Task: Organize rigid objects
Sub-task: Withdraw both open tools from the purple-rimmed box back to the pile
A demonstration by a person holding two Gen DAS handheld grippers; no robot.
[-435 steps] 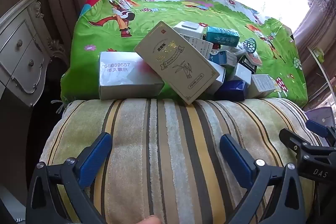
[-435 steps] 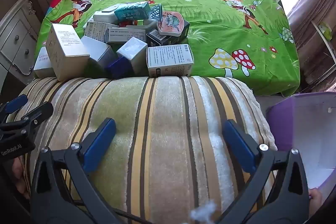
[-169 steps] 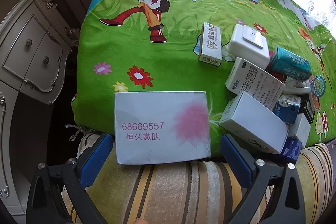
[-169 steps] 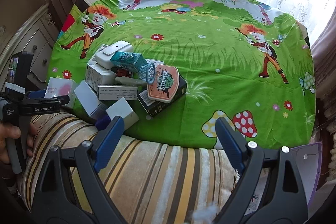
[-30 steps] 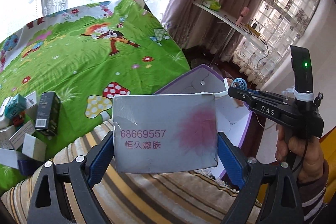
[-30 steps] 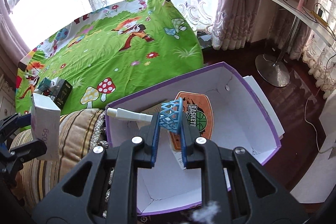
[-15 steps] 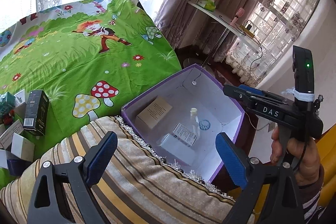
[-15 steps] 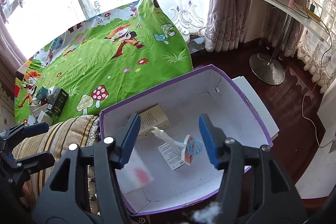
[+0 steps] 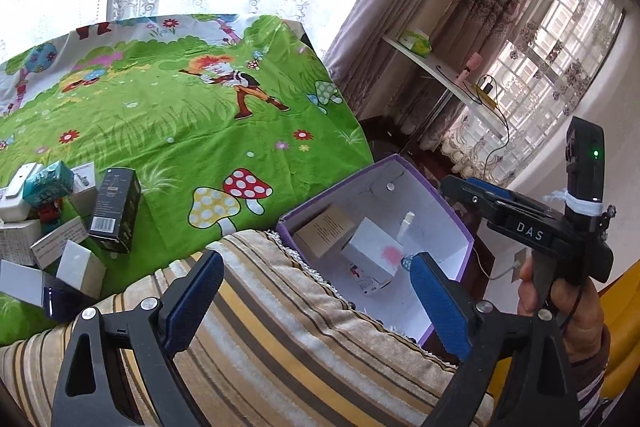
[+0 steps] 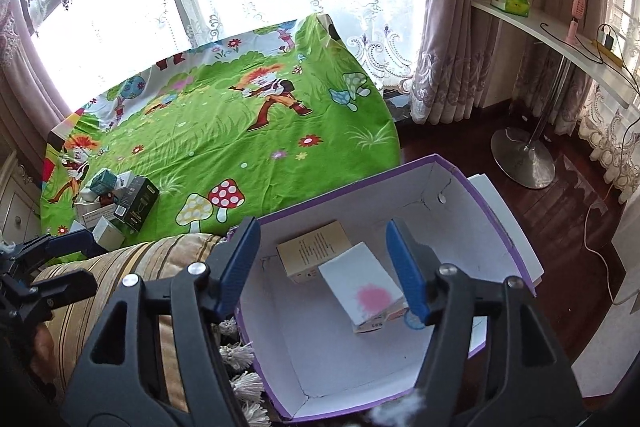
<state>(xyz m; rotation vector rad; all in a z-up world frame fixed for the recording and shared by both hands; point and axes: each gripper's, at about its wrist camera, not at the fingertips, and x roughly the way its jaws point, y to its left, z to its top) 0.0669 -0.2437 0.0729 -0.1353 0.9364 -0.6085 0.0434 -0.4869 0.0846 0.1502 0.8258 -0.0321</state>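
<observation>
A purple-edged white storage box (image 10: 496, 211) stands on the floor right of the striped cushion; it also shows in the left wrist view (image 9: 448, 199). Inside lie a tan carton (image 10: 312, 251), a white box with a pink blotch (image 10: 362, 287) and a small blue hoop toy (image 10: 412, 321). The white box (image 9: 374, 253) and tan carton (image 9: 326, 229) show in the left wrist view too. My right gripper (image 10: 324, 267) is open and empty above the box. My left gripper (image 9: 316, 301) is open and empty over the cushion. Several small boxes (image 9: 60, 211) remain piled on the green cloth.
A striped cushion (image 9: 280, 347) lies between the green cartoon-print table (image 10: 240, 131) and the storage box. A black carton (image 9: 116, 211) stands at the pile's right. A chrome stand base (image 10: 522, 157) sits on the wooden floor. A white shelf (image 10: 560, 31) runs along the curtained window.
The white box with the pink blotch now rests in the storage box on top of the other items. Both grippers have drawn back slightly and stay open.
</observation>
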